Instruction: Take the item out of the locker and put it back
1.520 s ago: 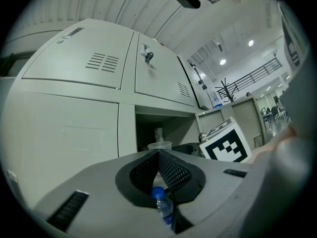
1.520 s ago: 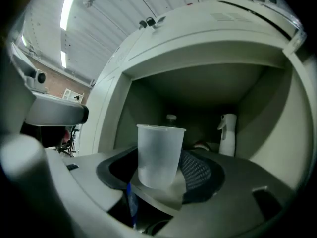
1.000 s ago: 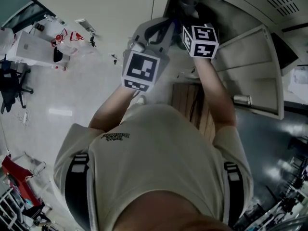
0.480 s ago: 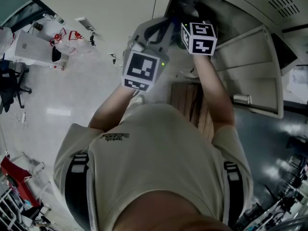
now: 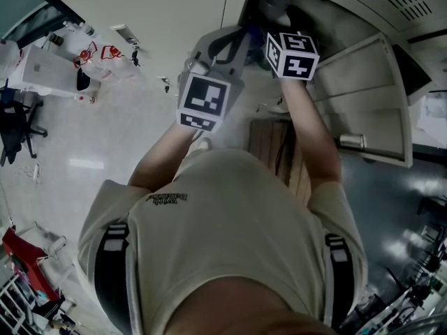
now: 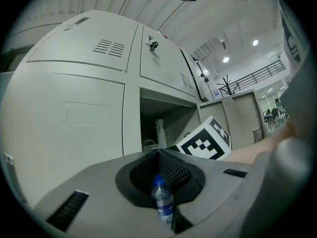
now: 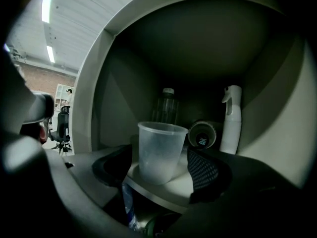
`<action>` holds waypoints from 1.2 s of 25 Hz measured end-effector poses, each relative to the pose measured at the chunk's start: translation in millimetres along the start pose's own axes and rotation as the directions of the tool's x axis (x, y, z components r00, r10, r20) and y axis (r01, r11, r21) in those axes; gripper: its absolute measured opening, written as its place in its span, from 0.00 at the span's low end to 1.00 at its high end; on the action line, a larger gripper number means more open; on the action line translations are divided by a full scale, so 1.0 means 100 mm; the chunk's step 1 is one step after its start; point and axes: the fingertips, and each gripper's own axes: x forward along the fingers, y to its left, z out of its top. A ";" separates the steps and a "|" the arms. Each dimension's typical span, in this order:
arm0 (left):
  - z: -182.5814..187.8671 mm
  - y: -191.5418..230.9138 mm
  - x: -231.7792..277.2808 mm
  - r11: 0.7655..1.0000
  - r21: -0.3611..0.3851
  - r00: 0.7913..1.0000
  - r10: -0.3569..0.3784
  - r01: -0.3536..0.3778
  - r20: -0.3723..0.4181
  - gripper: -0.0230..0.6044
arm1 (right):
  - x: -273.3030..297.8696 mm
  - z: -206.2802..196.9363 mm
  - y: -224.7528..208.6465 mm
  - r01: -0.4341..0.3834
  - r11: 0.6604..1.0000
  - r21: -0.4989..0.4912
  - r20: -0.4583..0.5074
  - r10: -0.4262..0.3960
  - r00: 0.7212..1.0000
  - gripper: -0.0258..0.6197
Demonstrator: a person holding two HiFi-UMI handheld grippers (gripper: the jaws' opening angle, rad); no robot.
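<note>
- Right gripper (image 7: 161,158) reaches into the open compartment of the locker (image 7: 111,103). Its jaws stand wide and have just been opening.
- A clear plastic cup (image 7: 159,148) stands upright between those jaws, on the shelf (image 7: 187,181) near its front edge. A gap shows between the cup and the meshed right pad, so nothing grips it.
- Behind the cup, toward the back wall: a clear bottle (image 7: 167,105) upright, a dark cylinder (image 7: 202,135) on its side with its round end facing out, and a white spray bottle (image 7: 231,120) upright at the right (all three stand apart from the cup).
- Under the shelf edge, part of a blue-labelled bottle (image 7: 126,207) shows. I cannot tell where it stands.
- Left gripper (image 6: 159,153) is held level outside the locker, to the left of the opening. Its jaws are drawn together, with the meshed pads meeting at the tips.
- A small blue-capped bottle (image 6: 163,205) shows low in the dark hollow behind those tips. I cannot tell whether it sits in the hollow or stands farther off.
- In the left gripper view, the marker cube (image 6: 205,142) of the right gripper shows at the mouth of the compartment.
- From the head view, the locker door (image 5: 367,107) is swung open to the right. The person, in a pale shirt (image 5: 230,229) with dark straps, has both forearms raised toward the locker.
</note>
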 end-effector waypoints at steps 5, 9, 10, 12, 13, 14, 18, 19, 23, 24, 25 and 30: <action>-0.01 -0.02 -0.02 1.000 0.003 1.000 0.000 0.000 -0.002 0.06 | -0.06 0.03 -0.02 0.007 1.000 0.009 0.014 -0.007 1.000 0.59; 0.01 -0.04 -0.05 1.000 0.010 1.000 -0.001 0.001 0.000 0.06 | -0.12 0.09 -0.04 0.015 1.000 0.012 0.035 -0.015 0.999 0.59; 0.02 -0.04 -0.06 1.000 0.012 1.000 -0.001 0.001 0.001 0.06 | -0.14 0.11 -0.04 0.014 1.000 0.010 0.040 -0.014 0.999 0.59; 0.03 -0.05 -0.07 1.000 0.015 1.000 0.001 -0.001 0.001 0.06 | -0.19 0.15 -0.02 0.010 1.000 0.004 0.047 -0.010 0.999 0.59; 0.04 -0.06 -0.08 1.000 0.017 1.000 0.001 -0.001 0.001 0.06 | -0.21 0.17 -0.02 0.009 1.000 0.003 0.052 -0.009 0.999 0.59; 0.04 -0.06 -0.08 1.000 0.020 1.000 0.002 -0.002 0.002 0.06 | -0.24 0.20 -0.03 0.010 1.000 0.003 0.058 -0.010 0.998 0.59; 0.09 -0.06 -0.11 1.000 0.030 1.000 0.006 -0.006 0.009 0.06 | -0.38 0.34 -0.01 0.004 1.000 0.008 0.091 -0.004 0.996 0.59; 0.10 -0.06 -0.12 1.000 0.029 1.000 0.005 -0.006 0.010 0.06 | -0.42 0.38 0.02 -0.005 1.000 0.009 0.098 0.004 0.995 0.59; 0.13 -0.02 -0.13 1.000 0.008 1.000 0.004 -0.004 0.014 0.06 | -0.65 0.61 0.14 -0.034 0.999 -0.009 0.153 0.035 0.988 0.59; 0.15 0.00 -0.14 1.000 0.009 1.000 0.008 -0.008 0.017 0.06 | -0.71 0.68 0.16 -0.038 0.999 -0.014 0.171 0.039 0.985 0.59; 0.17 0.01 -0.15 1.000 0.011 1.000 0.012 -0.012 0.022 0.06 | -0.78 0.74 0.17 -0.040 0.999 -0.017 0.188 0.042 0.981 0.59; 0.35 0.08 -0.20 1.000 0.001 0.999 0.006 -0.006 0.053 0.06 | -1.11 1.00 0.23 -0.048 0.998 -0.036 0.263 0.056 0.963 0.54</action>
